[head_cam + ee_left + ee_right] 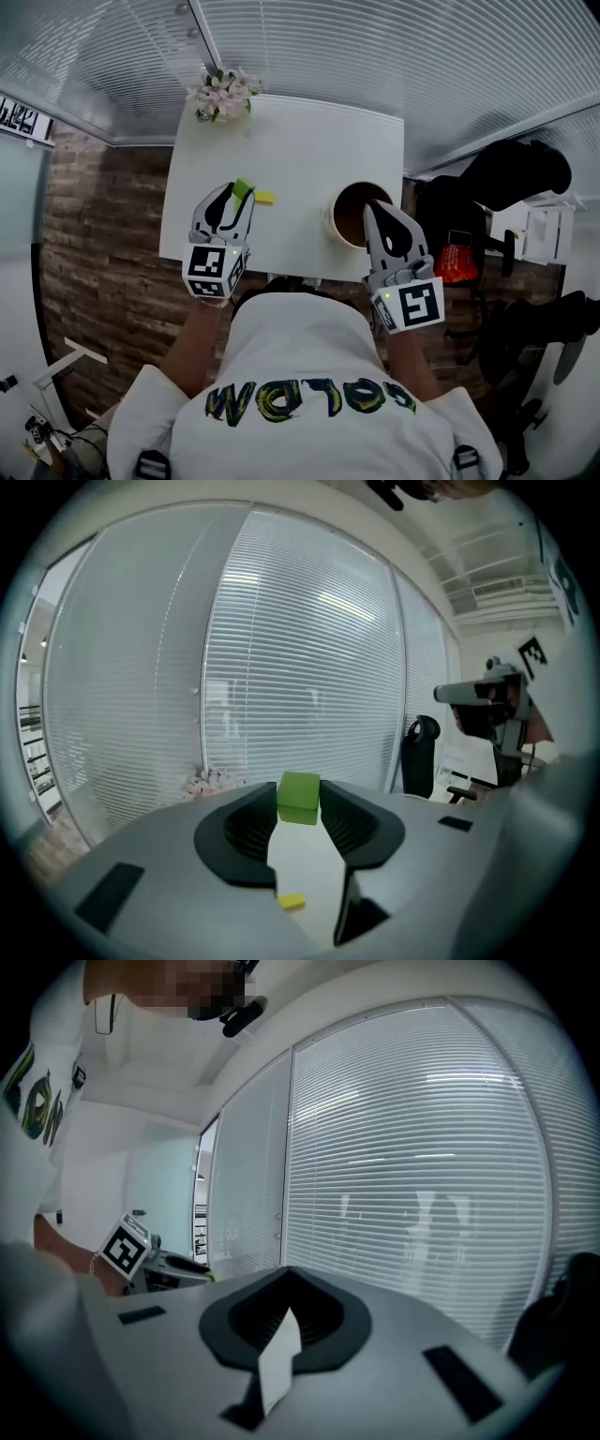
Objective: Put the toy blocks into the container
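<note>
so the counter (pixel 291 141) runs away from the person, with flowers (pixel 223 94) at its far left corner. The container (pixel 342 217) sits on the right side near the front edge, and the right gripper (pixel 375 211) is over its near rim. The left gripper (pixel 232 197) is over the left half, with the held block (pixel 243 188) between its tips. The loose block (pixel 264 197) lies on the counter just right of that. Right of the counter there's maybe a chair (pixel 516 173), hard to tell

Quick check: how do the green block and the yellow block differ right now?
The green block is clamped in the left gripper, off the table; the yellow block lies loose on the table. The green block is chunky and cube-like; the yellow block is smaller and flatter. Both are outside the container.
</note>
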Available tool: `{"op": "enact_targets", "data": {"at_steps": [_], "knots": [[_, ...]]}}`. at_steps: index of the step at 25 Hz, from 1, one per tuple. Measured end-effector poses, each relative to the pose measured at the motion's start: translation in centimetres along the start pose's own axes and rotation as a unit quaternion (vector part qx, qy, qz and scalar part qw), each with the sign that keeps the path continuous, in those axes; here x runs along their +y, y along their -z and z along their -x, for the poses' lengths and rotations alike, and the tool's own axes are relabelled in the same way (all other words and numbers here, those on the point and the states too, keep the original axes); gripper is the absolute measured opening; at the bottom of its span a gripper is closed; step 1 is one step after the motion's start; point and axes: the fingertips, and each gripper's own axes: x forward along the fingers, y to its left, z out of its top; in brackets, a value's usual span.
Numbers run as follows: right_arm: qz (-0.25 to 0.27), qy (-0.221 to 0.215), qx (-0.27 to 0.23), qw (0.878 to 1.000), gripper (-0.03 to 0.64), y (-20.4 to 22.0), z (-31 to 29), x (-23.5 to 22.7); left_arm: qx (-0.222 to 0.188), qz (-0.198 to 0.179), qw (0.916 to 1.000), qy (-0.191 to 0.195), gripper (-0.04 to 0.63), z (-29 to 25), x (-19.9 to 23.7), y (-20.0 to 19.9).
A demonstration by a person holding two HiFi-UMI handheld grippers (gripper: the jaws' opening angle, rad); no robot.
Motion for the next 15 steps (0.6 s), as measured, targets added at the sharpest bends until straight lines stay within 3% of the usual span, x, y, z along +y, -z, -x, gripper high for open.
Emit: {"op": "enact_targets", "data": {"at_steps": [9, 15], "knots": [[0.001, 0.002, -0.011, 1.000, 0.009, -1.7, -0.4, -0.9, -0.068, 0.015, 0.9976, 0.001, 0.155, 2.0, -2.2, -7.9], [0.002, 0.008, -0.014, 1.000, 0.008, -2.0, -0.2, -1.3, -0.083, 0.010, 0.9964, 0.010, 0.155, 2.4, -3.0, -9.8]]}}
